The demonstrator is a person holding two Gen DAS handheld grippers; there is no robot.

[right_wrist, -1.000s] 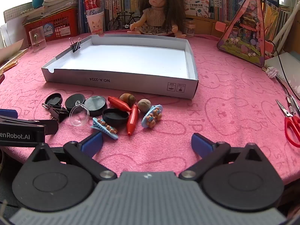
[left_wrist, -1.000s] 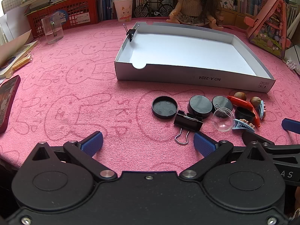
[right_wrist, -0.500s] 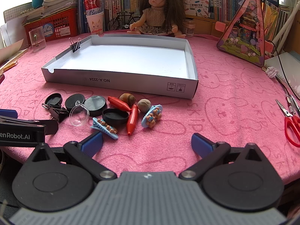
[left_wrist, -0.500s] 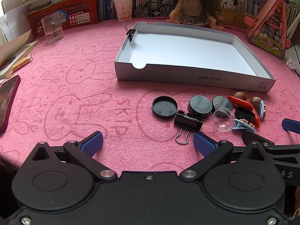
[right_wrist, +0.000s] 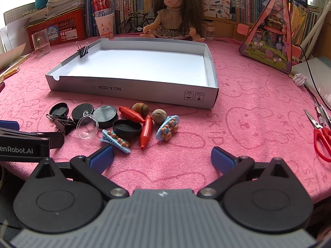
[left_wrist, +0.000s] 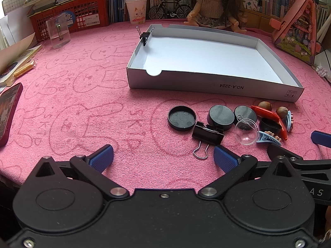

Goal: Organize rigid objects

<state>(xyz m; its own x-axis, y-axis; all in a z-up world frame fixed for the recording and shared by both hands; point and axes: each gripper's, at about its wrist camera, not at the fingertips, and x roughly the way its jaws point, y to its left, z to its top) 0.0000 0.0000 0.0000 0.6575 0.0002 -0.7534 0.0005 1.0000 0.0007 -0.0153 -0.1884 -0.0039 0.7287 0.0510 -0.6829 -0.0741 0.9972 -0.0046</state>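
Pink cloth point(left_wrist: 82, 103) holds binder clip point(left_wrist: 207, 133) just beyond wide-spread left hand-held gripper point(left_wrist: 163, 158).

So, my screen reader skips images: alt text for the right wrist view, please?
An open tool hovers over a pink cloth, before small items: black lids, red crayons, nuts, hair clips. Behind lies an empty white tray.

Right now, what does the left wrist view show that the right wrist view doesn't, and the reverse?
Only the left wrist view shows the dark red phone at the cloth's left edge. Only the right wrist view shows the red scissors at the far right. Both show the white tray with a binder clip on its rim, the doll, the clear glass, and the loose pile including the clear dome. Both grippers, left and right, are open.
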